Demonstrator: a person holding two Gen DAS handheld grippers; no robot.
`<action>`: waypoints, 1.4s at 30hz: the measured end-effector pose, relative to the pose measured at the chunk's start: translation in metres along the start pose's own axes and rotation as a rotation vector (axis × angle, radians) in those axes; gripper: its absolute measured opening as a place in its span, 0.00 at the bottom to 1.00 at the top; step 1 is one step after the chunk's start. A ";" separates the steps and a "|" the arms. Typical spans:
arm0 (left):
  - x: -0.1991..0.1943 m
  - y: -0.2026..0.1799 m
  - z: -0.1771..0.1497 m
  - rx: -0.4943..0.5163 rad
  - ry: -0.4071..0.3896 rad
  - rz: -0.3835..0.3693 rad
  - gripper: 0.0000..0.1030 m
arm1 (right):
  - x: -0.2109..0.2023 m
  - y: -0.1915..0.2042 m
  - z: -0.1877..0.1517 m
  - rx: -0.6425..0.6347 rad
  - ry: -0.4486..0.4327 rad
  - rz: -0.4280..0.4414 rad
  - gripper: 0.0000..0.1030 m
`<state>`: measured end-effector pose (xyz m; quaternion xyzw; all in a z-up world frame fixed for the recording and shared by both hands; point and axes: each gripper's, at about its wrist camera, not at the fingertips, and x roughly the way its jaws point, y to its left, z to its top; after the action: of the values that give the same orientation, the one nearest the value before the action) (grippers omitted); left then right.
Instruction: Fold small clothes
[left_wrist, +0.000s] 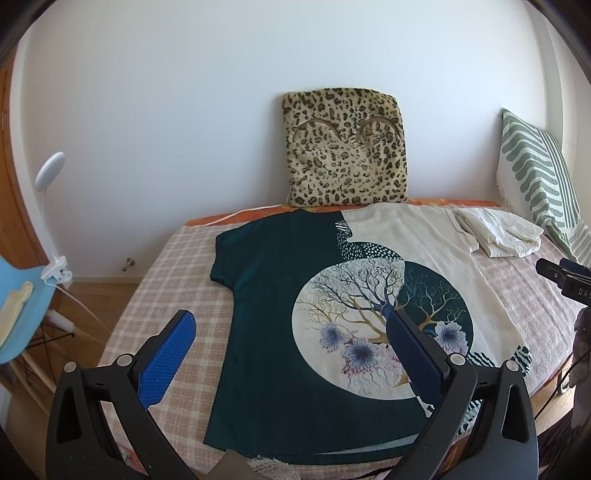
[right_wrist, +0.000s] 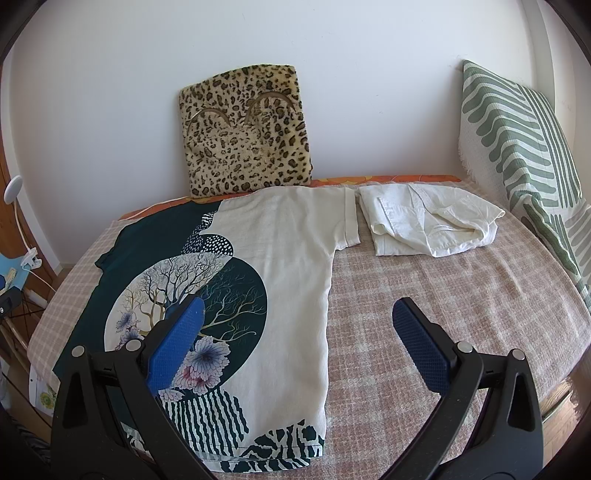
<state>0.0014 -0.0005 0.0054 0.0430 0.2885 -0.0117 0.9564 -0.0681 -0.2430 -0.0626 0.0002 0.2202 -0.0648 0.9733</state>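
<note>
A T-shirt (left_wrist: 280, 295), half dark green and half cream with a tree-and-flower print, lies spread flat on the checked bed cover (left_wrist: 177, 280); it also shows in the right wrist view (right_wrist: 280, 258). A folded white garment (right_wrist: 424, 221) lies beside its cream sleeve, also seen in the left wrist view (left_wrist: 498, 236). My left gripper (left_wrist: 291, 321) is open and empty above the shirt's lower left half. My right gripper (right_wrist: 299, 310) is open and empty above the shirt's right edge; its tip shows in the left wrist view (left_wrist: 557, 277).
A leopard-print cushion (left_wrist: 343, 147) leans on the white wall behind the bed. A green-striped pillow (right_wrist: 524, 155) stands at the right. A blue chair (left_wrist: 22, 314) with a clip lamp (left_wrist: 51, 206) is left of the bed, over wooden floor.
</note>
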 end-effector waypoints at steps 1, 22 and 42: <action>0.000 0.000 0.000 0.000 0.000 -0.001 0.99 | 0.000 0.000 0.000 0.000 0.000 0.000 1.00; 0.000 0.000 0.000 -0.001 -0.001 0.000 0.99 | 0.000 0.000 0.000 0.000 0.000 0.001 1.00; 0.001 0.016 -0.003 -0.011 0.010 0.012 0.99 | 0.003 0.006 0.001 -0.002 0.000 0.004 1.00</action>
<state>0.0014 0.0159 0.0039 0.0395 0.2929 -0.0044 0.9553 -0.0641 -0.2376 -0.0629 -0.0001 0.2205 -0.0625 0.9734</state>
